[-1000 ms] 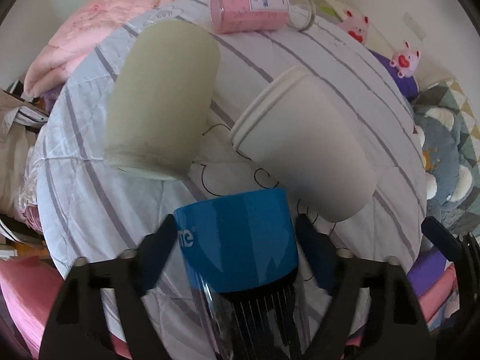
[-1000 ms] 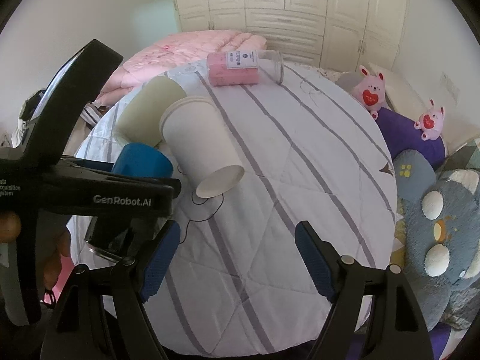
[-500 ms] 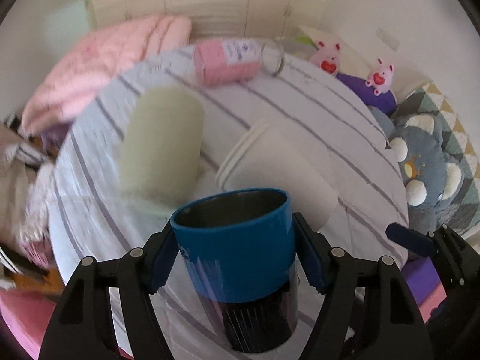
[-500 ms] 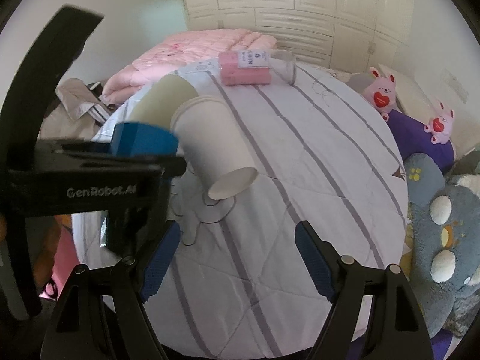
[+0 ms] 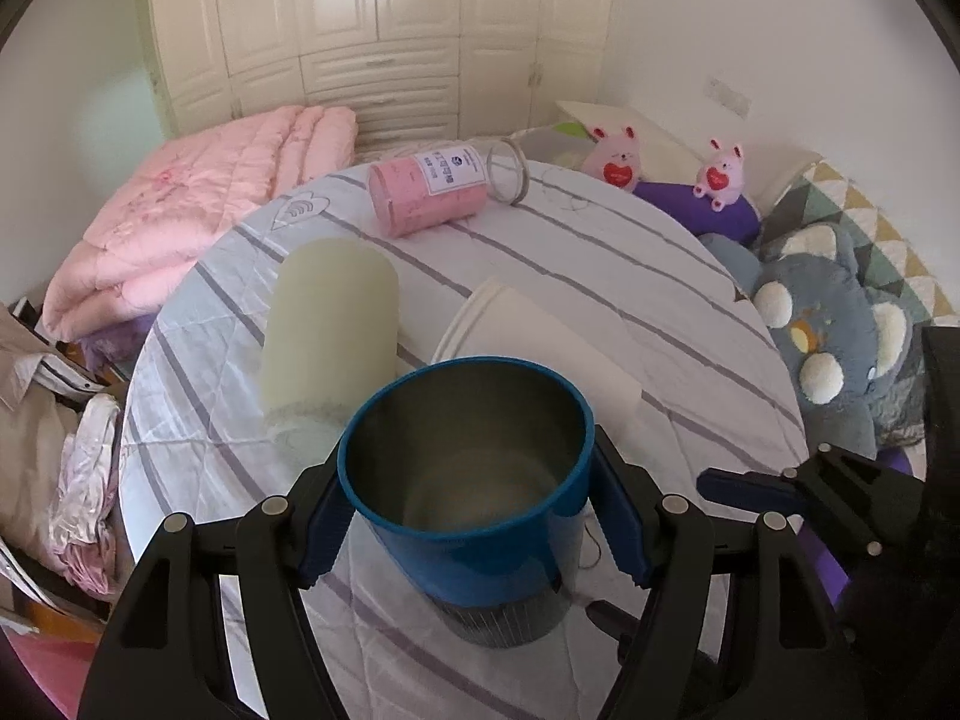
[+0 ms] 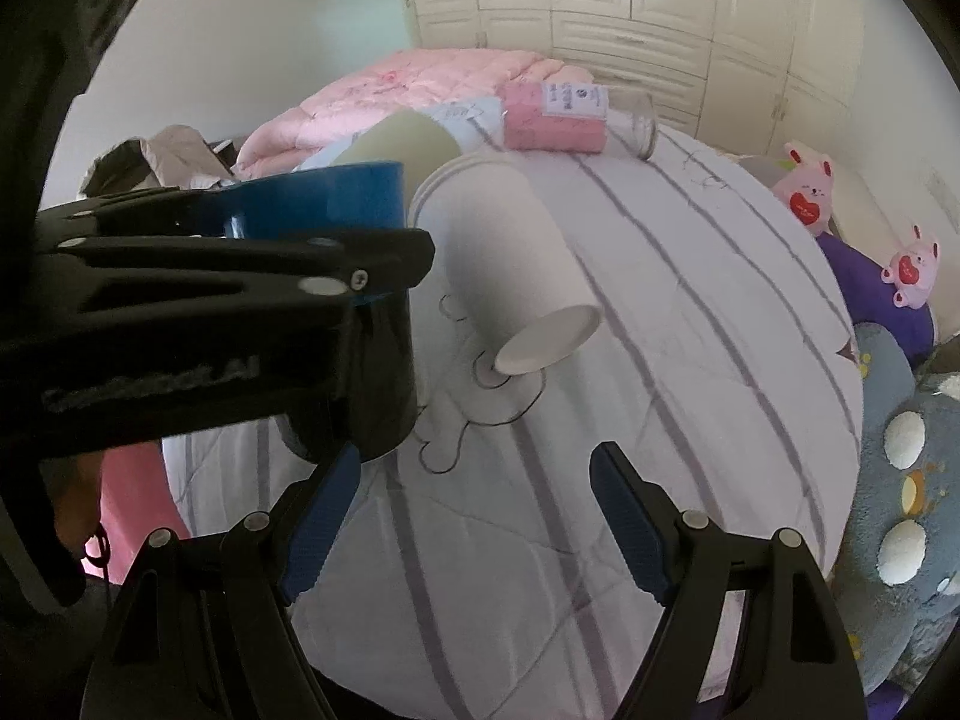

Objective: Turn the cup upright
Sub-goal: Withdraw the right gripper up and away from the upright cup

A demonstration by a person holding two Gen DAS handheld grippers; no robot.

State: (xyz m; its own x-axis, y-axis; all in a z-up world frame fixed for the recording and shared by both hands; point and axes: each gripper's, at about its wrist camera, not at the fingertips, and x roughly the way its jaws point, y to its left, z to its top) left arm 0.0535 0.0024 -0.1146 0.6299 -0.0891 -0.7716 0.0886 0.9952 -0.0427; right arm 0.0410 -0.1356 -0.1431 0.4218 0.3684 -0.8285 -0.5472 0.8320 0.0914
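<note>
Between the left gripper (image 5: pixel 468 525) pads, the pinched blue cup (image 5: pixel 474 480) now stands mouth-up, no longer tipped. Behind it lie a white paper cup (image 6: pixel 510 276), green cup (image 5: pixel 330 330) and pink jar (image 5: pixel 432 192); right gripper (image 6: pixel 474 525) hangs spread, holding nothing.

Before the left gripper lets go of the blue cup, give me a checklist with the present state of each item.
1. Blue cup mouth up: ok, its open rim faces upward.
2. Left gripper closed on the cup: ok, pads press both sides.
3. Cup base resting on the bed: cannot tell, the base is partly hidden in both views.
4. Room beside the white cup: ok, there is a gap, though small.
5. Right gripper out of the way: ok, open, empty and off to the side.
6. Green cup clear of the blue cup: cannot tell, they overlap in view.
</note>
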